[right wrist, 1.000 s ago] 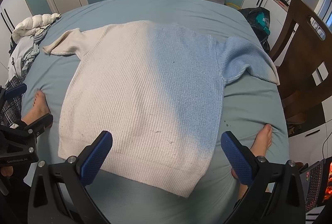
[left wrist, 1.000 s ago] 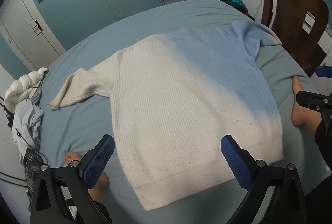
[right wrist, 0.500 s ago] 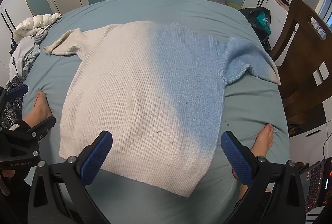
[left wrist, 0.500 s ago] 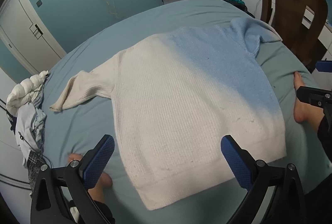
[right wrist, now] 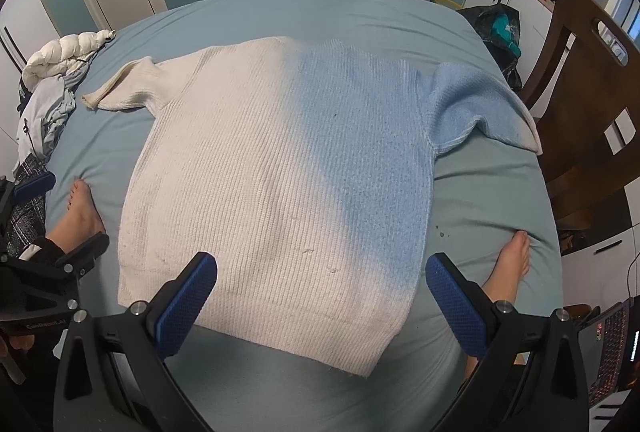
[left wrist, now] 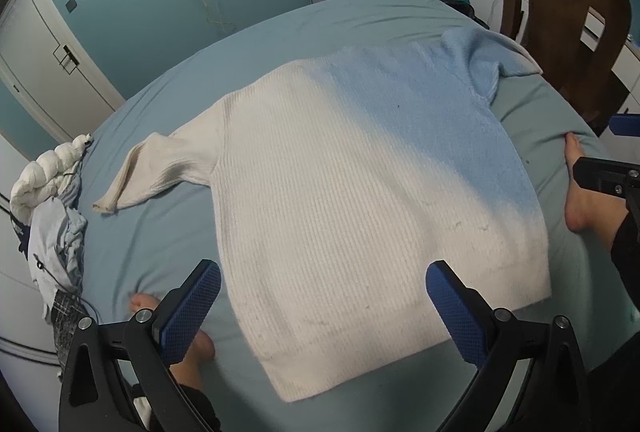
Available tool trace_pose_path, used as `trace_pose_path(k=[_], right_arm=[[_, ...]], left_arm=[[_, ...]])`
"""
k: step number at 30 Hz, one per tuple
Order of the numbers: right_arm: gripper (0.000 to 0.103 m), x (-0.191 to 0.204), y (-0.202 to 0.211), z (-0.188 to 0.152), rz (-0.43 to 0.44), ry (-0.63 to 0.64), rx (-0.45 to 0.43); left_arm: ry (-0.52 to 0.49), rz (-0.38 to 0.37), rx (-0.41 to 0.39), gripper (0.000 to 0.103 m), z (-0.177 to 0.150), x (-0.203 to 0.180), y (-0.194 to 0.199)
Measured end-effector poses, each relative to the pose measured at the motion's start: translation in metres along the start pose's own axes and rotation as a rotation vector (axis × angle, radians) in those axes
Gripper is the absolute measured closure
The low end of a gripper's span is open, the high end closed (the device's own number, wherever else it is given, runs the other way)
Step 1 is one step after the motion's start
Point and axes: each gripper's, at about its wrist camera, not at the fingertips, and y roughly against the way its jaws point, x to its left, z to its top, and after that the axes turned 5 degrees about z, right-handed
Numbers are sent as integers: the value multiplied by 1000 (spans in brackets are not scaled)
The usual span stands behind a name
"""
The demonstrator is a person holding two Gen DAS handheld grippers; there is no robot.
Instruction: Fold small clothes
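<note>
Sweater (left wrist: 360, 168): 1, flat | tongs: 2, left tongs (left wrist: 323, 306), right tongs (right wrist: 322, 298), both agape

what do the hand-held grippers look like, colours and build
Both match: the left hand-held gripper and right hand-held gripper have black angular frames with silver screw heads and two fingers faced with blue, fine-textured pads. Small grey lettering marks the left one's body in the right view. The person wears dark sleeves.

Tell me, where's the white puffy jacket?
In the right wrist view the white puffy jacket lies at the bed's far left edge, just beyond the sweater's left sleeve.
</note>
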Motion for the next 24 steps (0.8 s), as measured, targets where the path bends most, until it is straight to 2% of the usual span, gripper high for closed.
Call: trace_pose_path(k=[12, 21, 24], right_arm=[[1, -1, 1, 1, 29, -6, 7], [1, -9, -14, 1, 59, -10, 56], [1, -12, -24, 1, 103, -9, 93]], left_arm=[[29, -7, 35, 0, 0, 8, -6], [45, -45, 47, 0, 4, 17, -4], [38, -44, 71, 0, 3, 17, -12]])
